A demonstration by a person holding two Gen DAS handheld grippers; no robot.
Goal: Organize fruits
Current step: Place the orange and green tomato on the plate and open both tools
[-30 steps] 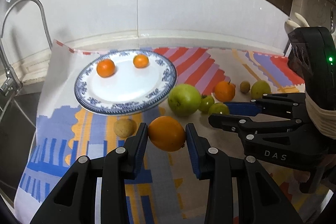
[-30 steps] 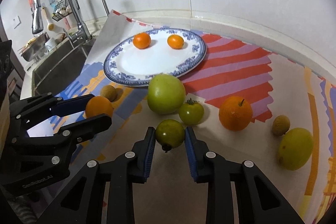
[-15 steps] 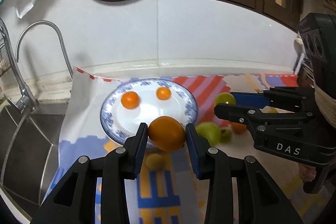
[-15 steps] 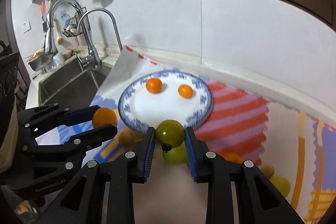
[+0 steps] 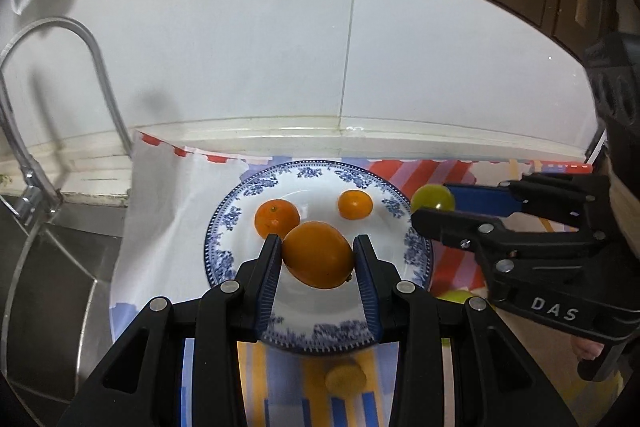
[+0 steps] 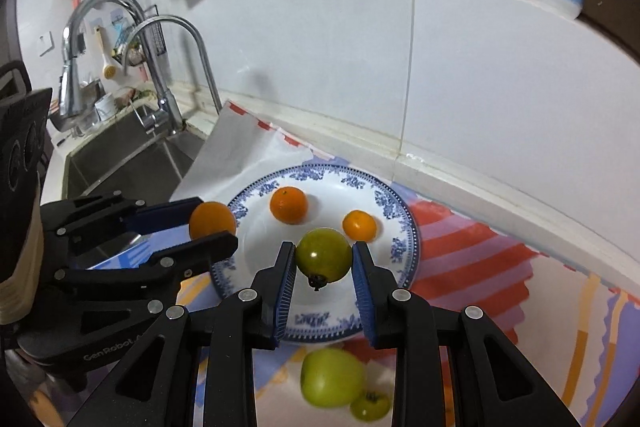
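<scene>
I've got the left gripper [image 5: 316,259] pinching an orange [image 5: 318,254] btw its blue pads, held above the blue-patterned plate [image 5: 240,203], near its front half. Right gripper [image 6: 323,263] is clamped on a green tomato [image 6: 323,254], stem down, also over the plate. On the plate: two small tangerines, one [image 6: 288,205] at the back left, a smaller one [image 6: 359,225] to its right, apart from each other. Off the plate on the striped cloth [image 6: 472,251], a green apple [image 6: 332,379] w/ a second small green tomato [image 6: 370,405] touching it, just in front of the rim. Sink [image 6: 120,155] and tap [image 6: 176,67] sit to the left.
</scene>
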